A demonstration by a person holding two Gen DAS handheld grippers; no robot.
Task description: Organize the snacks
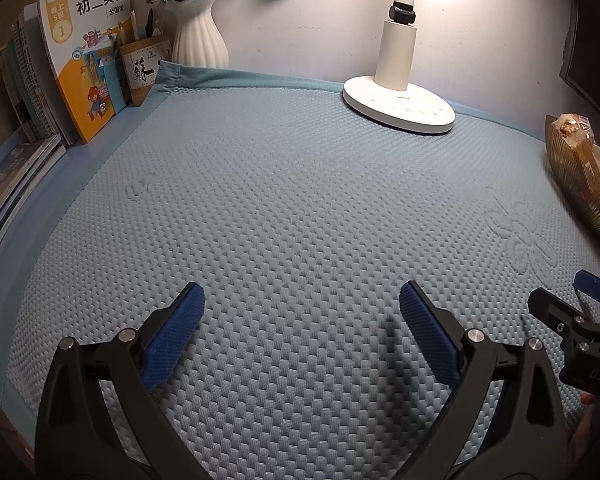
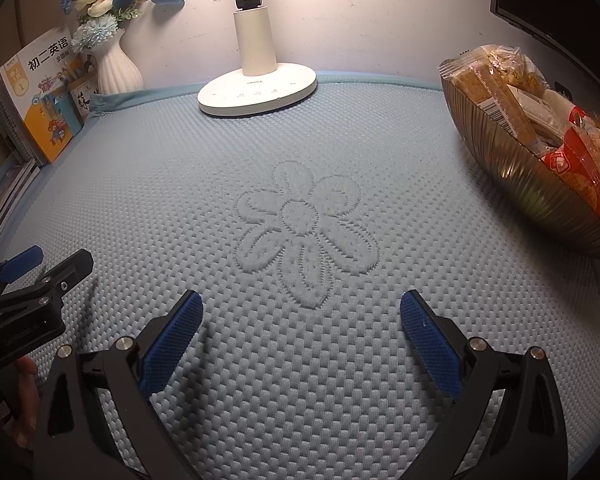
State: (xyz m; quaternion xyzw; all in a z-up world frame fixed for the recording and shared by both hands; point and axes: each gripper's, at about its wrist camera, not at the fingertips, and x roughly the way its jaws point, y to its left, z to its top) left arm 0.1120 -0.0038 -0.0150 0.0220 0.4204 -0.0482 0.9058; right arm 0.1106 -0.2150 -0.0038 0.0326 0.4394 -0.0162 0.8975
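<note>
Snacks (image 2: pixel 540 108) were all piled in a ribbed, shiny brownish bowl (image 2: pixel 512 168), sitting ahead and off to the right of the right gripper (image 2: pixel 302 320). Mostly clear wrappers with golden crispy bars inside, plus a red and white packet near the front; there was a barcode on one wrapper, but the print was too small to read. From the left gripper (image 1: pixel 302 312) the same bowl was just peeking in at the far right edge.

Both grippers were released, blue pads spread wide with nothing between them, hovering low over the blue quilted mat (image 2: pixel 180 184). A stitched flower (image 2: pixel 306 236) sat right in front of the right one.

Readable stuff: the workbook (image 1: pixel 86 68) ahead-left of the left gripper said 初二英语 and 全国版 with a big 1, leaning on a row of books (image 1: pixel 24 92). A pen holder (image 1: pixel 146 68) beside it had a brush character on it. The right gripper's body showed "DAS".

A white vase (image 1: pixel 198 36) of blue flowers and a white lamp (image 1: pixel 398 96) stood along the back edge by the wall. The middle of the mat was wide open, and the mat's raised hem curled up near the vase.
</note>
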